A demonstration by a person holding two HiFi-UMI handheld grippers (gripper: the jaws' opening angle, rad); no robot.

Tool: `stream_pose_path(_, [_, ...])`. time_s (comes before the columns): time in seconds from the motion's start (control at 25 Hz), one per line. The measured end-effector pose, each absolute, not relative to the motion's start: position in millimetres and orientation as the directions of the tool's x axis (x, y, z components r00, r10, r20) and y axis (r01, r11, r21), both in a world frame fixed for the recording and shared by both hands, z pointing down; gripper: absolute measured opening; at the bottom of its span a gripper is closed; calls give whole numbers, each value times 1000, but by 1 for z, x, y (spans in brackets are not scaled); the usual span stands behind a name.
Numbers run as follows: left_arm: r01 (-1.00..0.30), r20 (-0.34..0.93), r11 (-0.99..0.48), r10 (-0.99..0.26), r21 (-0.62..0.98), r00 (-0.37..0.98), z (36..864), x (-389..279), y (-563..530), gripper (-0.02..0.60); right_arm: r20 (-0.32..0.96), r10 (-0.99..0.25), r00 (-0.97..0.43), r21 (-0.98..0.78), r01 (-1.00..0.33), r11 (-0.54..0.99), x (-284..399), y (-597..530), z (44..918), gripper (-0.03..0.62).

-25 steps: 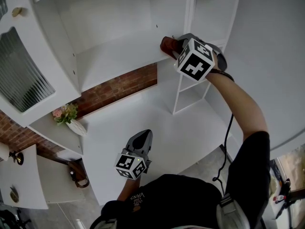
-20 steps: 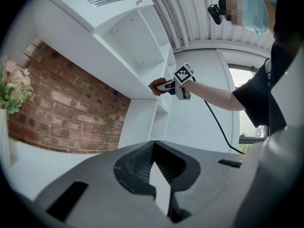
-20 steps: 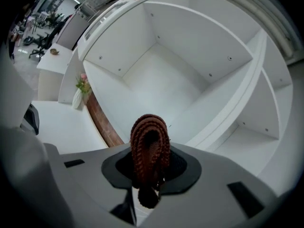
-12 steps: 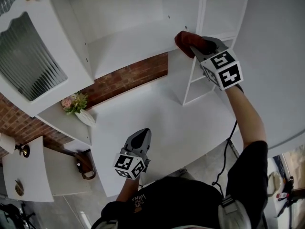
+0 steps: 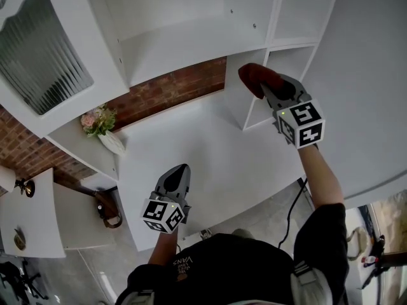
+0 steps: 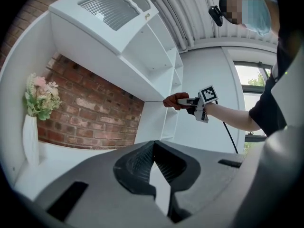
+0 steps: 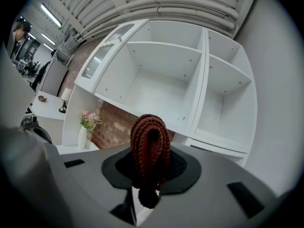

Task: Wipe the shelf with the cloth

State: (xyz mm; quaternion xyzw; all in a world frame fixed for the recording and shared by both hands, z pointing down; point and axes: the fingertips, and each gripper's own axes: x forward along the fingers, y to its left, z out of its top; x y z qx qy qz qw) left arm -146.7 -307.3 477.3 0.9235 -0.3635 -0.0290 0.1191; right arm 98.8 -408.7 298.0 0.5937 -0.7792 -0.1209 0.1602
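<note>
Starting close in, Dan: the left gripper hangs low over the front edge of the bench, jaws pressed together on nothing at all, tip aimed toward the back wall. Idle, I'd call it.

Agreed, Mo, that one's out of the play. Further out, the right gripper is the business end. The arm is stretched forward and up, the marker cube faces the head camera, and the jaws are clamped on the brown cloth.

How's the cloth sitting?

Bunched into a ropey loop, draped over the jaw tips, long axis running along the jaws and poking out ahead of them. It's in the air over the bench's far right corner.

And the shelf?

Up and to the left of the cloth, Mo. Its front edge runs left to right, and the cloth sits just below that edge at its right end, beside the upright divider. Very close. I read it as off the board, though I can't swear there's no contact.

So which way for the wipe?

My guess: lift, push in over the edge, then sweep leftward along the board's length. The right arm's the only one near; the left is well apart, down by the bench front.
</note>
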Motion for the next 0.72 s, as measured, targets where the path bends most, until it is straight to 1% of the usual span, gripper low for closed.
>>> stream_pose_path(0.24, [-686, 13, -694, -701, 221, 713, 465, -129, -293, 8, 102, -944, -315, 286, -899, 331, 97, -371, 326, 92])
stream_pose_path(0.44, [-693, 11, -689, -707, 215, 707, 463, -104, -269, 8, 147, -920, -365, 249, -886, 391, 105, -326, 360, 92])
stream_pose_path(0.72, [-693, 25, -692, -704, 200, 710, 463, -67, -222, 8, 198, -896, -398, 176, -884, 432, 127, -264, 401, 92])
